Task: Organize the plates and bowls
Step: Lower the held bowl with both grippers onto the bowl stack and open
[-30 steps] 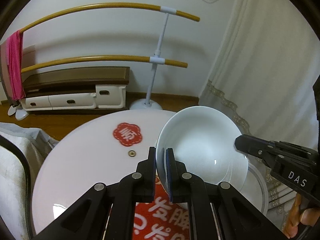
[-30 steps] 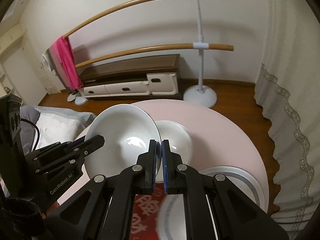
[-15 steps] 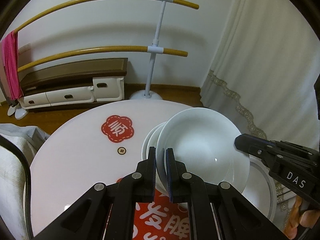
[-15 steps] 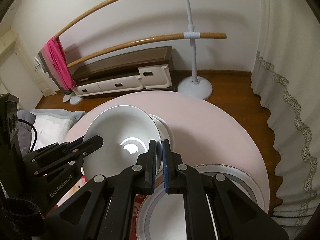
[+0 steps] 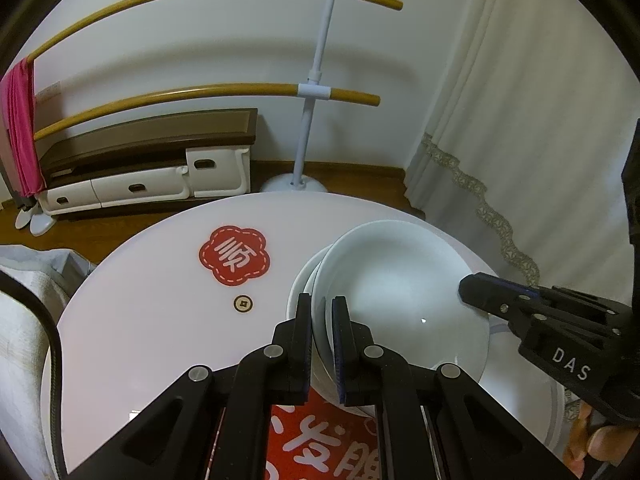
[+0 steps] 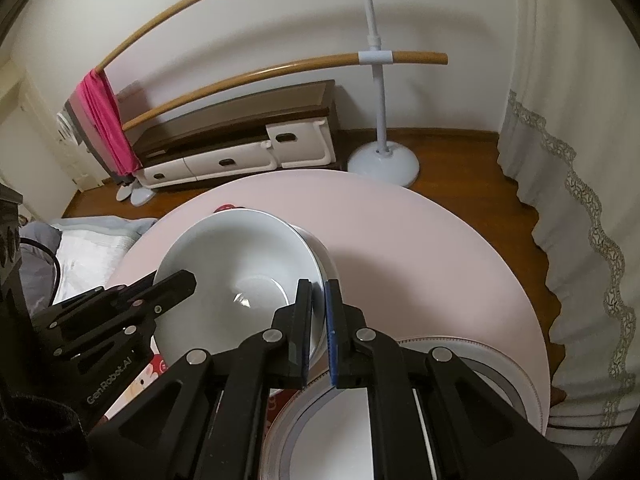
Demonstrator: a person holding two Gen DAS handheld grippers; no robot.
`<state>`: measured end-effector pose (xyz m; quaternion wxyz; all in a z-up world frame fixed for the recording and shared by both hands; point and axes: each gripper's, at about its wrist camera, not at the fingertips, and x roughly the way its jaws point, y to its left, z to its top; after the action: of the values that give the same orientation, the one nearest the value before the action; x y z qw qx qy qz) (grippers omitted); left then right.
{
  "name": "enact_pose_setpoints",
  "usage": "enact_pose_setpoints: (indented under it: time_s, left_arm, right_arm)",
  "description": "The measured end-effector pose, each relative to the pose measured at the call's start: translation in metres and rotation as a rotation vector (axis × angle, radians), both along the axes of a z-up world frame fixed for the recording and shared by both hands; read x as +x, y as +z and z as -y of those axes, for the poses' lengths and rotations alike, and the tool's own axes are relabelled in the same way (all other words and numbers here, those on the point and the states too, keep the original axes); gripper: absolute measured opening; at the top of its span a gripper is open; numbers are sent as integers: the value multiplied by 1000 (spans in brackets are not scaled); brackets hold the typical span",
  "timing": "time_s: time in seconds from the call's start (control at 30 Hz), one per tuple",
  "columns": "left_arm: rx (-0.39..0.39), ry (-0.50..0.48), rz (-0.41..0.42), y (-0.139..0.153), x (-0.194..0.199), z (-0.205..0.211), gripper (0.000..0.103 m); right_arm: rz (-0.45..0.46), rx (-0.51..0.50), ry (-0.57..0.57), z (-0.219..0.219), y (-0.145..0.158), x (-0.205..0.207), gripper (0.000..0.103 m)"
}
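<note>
Round white table (image 5: 152, 320) with red stickers, in a room with a wooden-rail rack (image 5: 200, 92), a low cabinet (image 5: 152, 160) and a lace curtain (image 5: 520, 120). Both grippers were clamped on one white bowl (image 5: 400, 292): left gripper (image 5: 322, 344) pinching the near-left rim, right gripper (image 6: 318, 320) pinching the opposite rim, jaws narrow on the wall in both views.

Change over the last second: the bowl came down and across. A second ago it hung tilted above the table with the second bowl (image 5: 304, 284) separate beside it; at this moment it sat low over that second bowl, whose rim showed just beyond the held rim. My read: nesting was nearly done, release was next. Full seating could not be confirmed, and the held bowl looked slightly tilted.

View differences: the left wrist view showed the plum-shaped sticker (image 5: 233, 256) and the lower rim as a stacked edge. The right wrist view hid most of the sticker but showed the banded plate (image 6: 400, 420) just beside the bowls, near the table edge, barely seen from the left.
</note>
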<state>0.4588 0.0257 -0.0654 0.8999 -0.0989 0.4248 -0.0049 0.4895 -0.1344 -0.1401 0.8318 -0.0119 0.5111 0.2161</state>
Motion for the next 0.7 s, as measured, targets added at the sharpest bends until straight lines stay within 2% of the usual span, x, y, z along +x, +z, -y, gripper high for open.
enact_pose_setpoints:
  time_s: [0.33,0.63,0.7]
  left_arm:
    - [-1,-9,11,-1,0,3,7]
    - [1,-5,-3,-1,1,2,7]
    - [-1,-4,-3,0,1,3,8]
  right_arm:
    - [16,-11,-11,1,-5,3,9]
    - [-16,6,-13,3,-9,7,11]
    - [-42,13,-17,2,-15,9,15]
